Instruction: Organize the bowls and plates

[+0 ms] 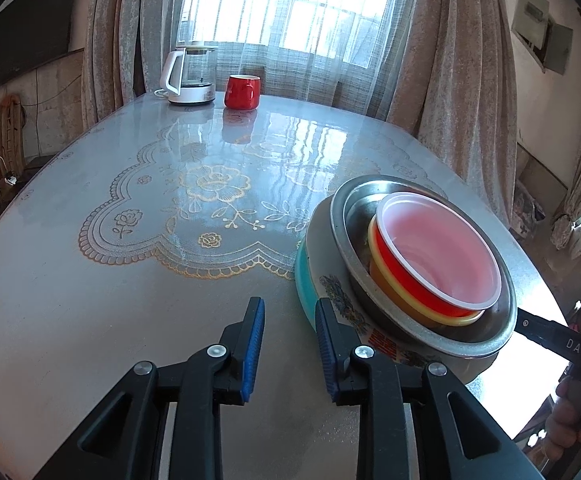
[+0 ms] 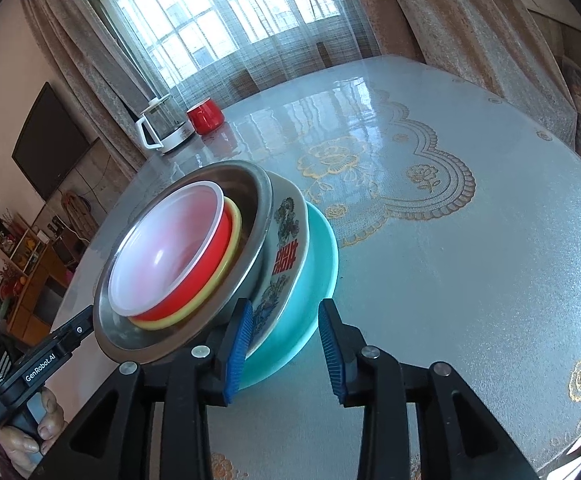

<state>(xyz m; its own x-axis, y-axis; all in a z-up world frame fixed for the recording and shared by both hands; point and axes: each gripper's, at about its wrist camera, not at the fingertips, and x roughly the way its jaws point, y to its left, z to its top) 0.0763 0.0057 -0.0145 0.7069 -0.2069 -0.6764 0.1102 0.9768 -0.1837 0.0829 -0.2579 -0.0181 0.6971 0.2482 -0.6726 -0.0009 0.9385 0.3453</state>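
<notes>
A stack stands on the table: a teal plate (image 1: 303, 280) at the bottom, a white patterned plate (image 1: 342, 300), a steel bowl (image 1: 354, 216), a yellow bowl (image 1: 386, 276) and a red bowl with a white inside (image 1: 438, 248) on top. The same stack shows in the right wrist view, with the teal plate (image 2: 318, 264), patterned plate (image 2: 286, 248), steel bowl (image 2: 250, 184) and red bowl (image 2: 162, 256). My left gripper (image 1: 289, 348) is open, just left of the stack. My right gripper (image 2: 285, 346) is open, its jaws around the plates' near edge.
A red mug (image 1: 242, 91) and a white and glass kettle (image 1: 188, 74) stand at the table's far edge by the curtained window. The table (image 1: 90, 300) has a glossy grey cover with a gold floral pattern.
</notes>
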